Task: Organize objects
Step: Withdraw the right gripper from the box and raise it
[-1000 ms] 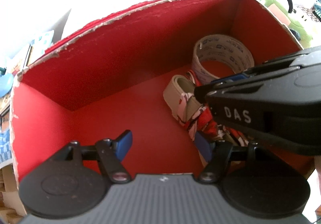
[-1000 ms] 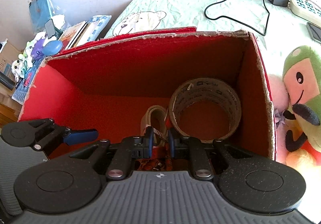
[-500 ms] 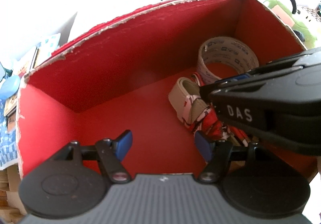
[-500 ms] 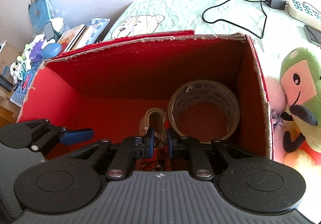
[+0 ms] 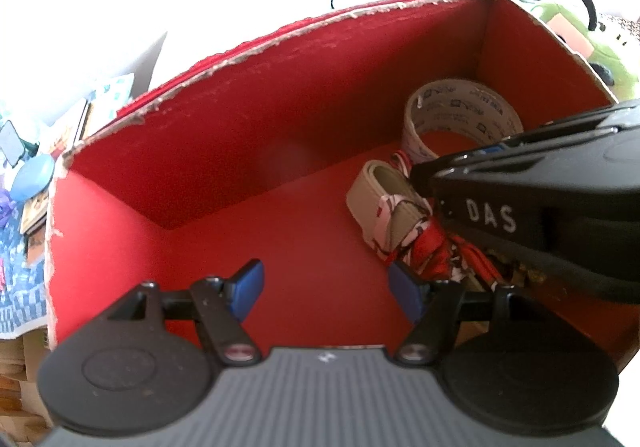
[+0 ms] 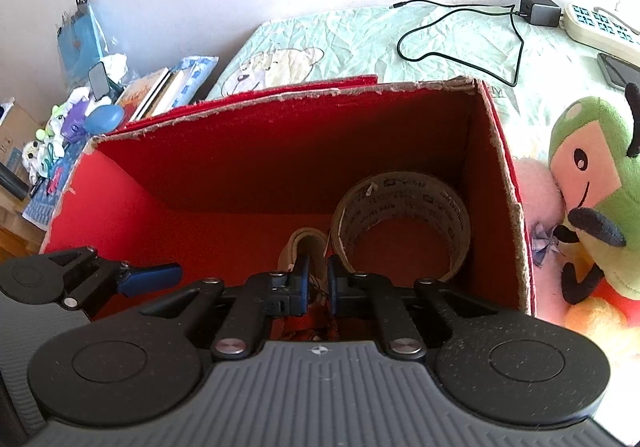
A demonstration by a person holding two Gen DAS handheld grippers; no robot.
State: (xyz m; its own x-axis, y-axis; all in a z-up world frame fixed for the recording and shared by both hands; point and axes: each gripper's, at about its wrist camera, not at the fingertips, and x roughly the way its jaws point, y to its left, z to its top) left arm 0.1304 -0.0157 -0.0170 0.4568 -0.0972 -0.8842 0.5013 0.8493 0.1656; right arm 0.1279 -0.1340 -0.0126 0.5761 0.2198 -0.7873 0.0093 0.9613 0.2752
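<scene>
Left wrist view: "DAS" in white letters reads clearly on the black body of the right gripper (image 5: 424,173), which reaches in from the right edge. Left gripper (image 5: 326,289) hangs over the bare floor of the red box (image 5: 240,119), jaws spread wide, blue pads apart, nothing between them. Beige strap bundle (image 5: 380,191), wrapped in red and white printed fabric, lies on the box floor right of the left gripper and just beyond its right pad; the right gripper's tip sits on top of it. Tape roll (image 5: 460,111) stands behind the bundle near the far right corner, printed with small dark lettering too blurred to read. Right wrist view: right gripper (image 6: 318,279) has its jaws nearly together; they have just been closing, and the bundle (image 6: 304,247) sits right at the tips, red and white fabric showing in the narrow gap, though whether the pads actually bite it I cannot tell. Tape roll (image 6: 404,207) is just beyond and right of the tips, touching the bundle's side, lettering again illegible. Left gripper (image 6: 150,279) shows at the left edge inside the box (image 6: 500,175). Outside the right wall a green plush toy (image 6: 592,167) lies on the bedsheet (image 6: 360,39), with a black charger (image 6: 538,13) and power strip (image 6: 596,27) further back.
</scene>
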